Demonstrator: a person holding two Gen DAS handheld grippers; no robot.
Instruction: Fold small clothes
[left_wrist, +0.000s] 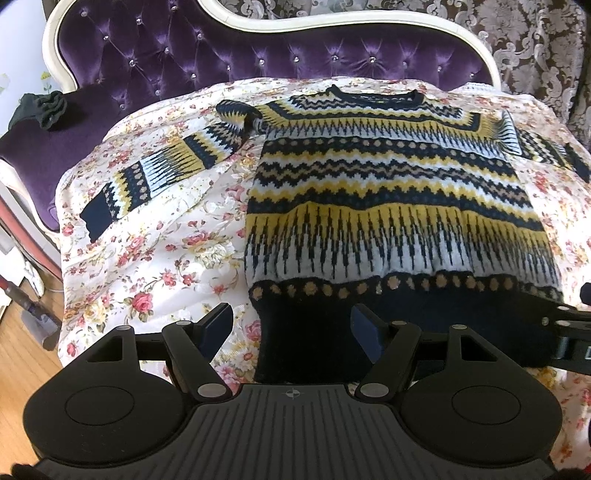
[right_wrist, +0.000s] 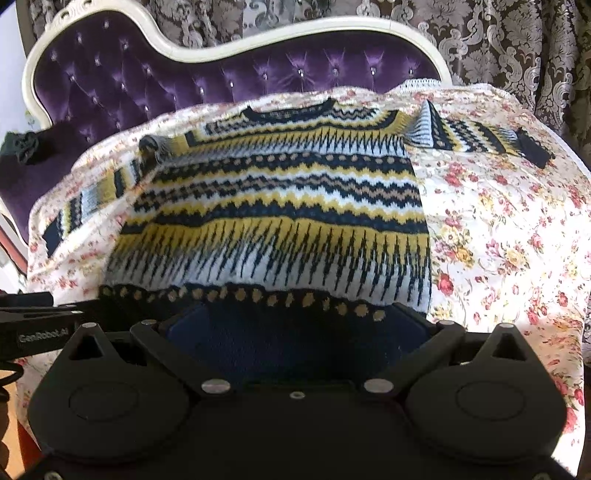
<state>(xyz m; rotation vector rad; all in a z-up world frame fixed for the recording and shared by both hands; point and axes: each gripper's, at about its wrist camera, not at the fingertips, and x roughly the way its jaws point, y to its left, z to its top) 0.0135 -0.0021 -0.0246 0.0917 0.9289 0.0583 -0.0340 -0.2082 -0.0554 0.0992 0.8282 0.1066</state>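
A home living room is indicated: a tufted purple velvet sofa (left_wrist: 229, 55) with a cream carved frame is seen at twelve o'clock, damask curtains (left_wrist: 535, 44) behind it, and wooden flooring (left_wrist: 22, 347) at eight o'clock.

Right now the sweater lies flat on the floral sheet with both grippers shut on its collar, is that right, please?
Not quite: both grippers are open and at the dark hem, not the collar. The left wrist view shows the left gripper at the hem; the right wrist view shows the right gripper likewise. The sweater does lie flat on the floral sheet.
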